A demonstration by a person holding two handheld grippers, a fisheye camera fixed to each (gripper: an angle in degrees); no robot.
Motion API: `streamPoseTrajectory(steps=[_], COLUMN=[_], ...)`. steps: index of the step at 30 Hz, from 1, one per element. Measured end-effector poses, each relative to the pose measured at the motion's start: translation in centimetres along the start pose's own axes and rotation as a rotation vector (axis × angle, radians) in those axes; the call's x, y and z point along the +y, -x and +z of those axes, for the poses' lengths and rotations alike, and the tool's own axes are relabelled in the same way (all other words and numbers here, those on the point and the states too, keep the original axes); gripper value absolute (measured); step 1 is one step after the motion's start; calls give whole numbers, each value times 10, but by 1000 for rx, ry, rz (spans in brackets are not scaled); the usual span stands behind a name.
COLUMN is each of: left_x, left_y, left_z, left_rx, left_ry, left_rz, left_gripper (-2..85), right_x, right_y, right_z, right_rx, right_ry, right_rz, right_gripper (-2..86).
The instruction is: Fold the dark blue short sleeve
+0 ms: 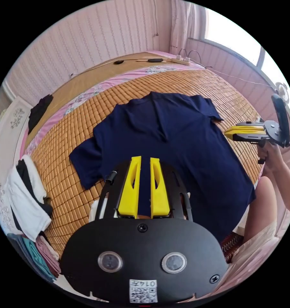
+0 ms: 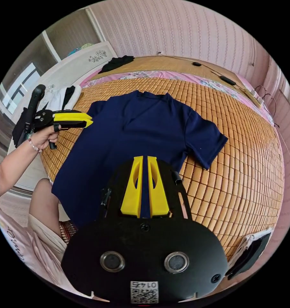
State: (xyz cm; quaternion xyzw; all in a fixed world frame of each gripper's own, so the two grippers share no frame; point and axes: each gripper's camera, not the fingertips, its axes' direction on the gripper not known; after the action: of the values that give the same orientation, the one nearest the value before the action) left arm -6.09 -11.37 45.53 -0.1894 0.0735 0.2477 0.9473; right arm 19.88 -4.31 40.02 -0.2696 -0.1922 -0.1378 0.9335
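The dark blue short-sleeve shirt (image 1: 170, 141) (image 2: 135, 128) lies spread flat on a bamboo mat (image 1: 87, 109) (image 2: 247, 154), collar at the far side and both sleeves out. Its hem reaches the near bed edge by the person's leg. My left gripper (image 1: 146, 158) hovers over the shirt's lower middle, yellow jaws close together with nothing between them; it also appears at the shirt's left side (image 2: 89, 122), held in a hand. My right gripper (image 2: 145, 158) hangs over the lower part of the shirt, jaws nearly touching and holding nothing; the left gripper view has it beside the right sleeve (image 1: 226, 133).
A pile of white, black and coloured clothes (image 1: 26, 199) sits at the mat's left edge. A black garment (image 2: 116, 62) lies on the far headboard side. A power strip with cables (image 1: 180, 60) is at the far corner. A dark flat object (image 2: 251, 250) lies near the bed edge.
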Motion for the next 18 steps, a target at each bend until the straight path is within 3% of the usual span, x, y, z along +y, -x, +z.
streamPoseTrajectory(steps=[4,7,13,18], left_x=[65,81,81,81], left_y=[88,124,165,180], left_z=[-1,0,11,34], left_rx=[54,87,82,74], left_ry=[-26,-81,-142,-48], left_rz=[-268,-358,-434,-406], left_gripper=[46,42,54,60], right_x=[-66,-117,-211,-263], right_y=[68,120,201,244], right_z=[32,61,121,173], right_rx=[-42,-55,-69,-11], right_ry=[46,73,94,137], right_rz=[-180,-297,-384,-389], right_gripper=[10,13,35,98])
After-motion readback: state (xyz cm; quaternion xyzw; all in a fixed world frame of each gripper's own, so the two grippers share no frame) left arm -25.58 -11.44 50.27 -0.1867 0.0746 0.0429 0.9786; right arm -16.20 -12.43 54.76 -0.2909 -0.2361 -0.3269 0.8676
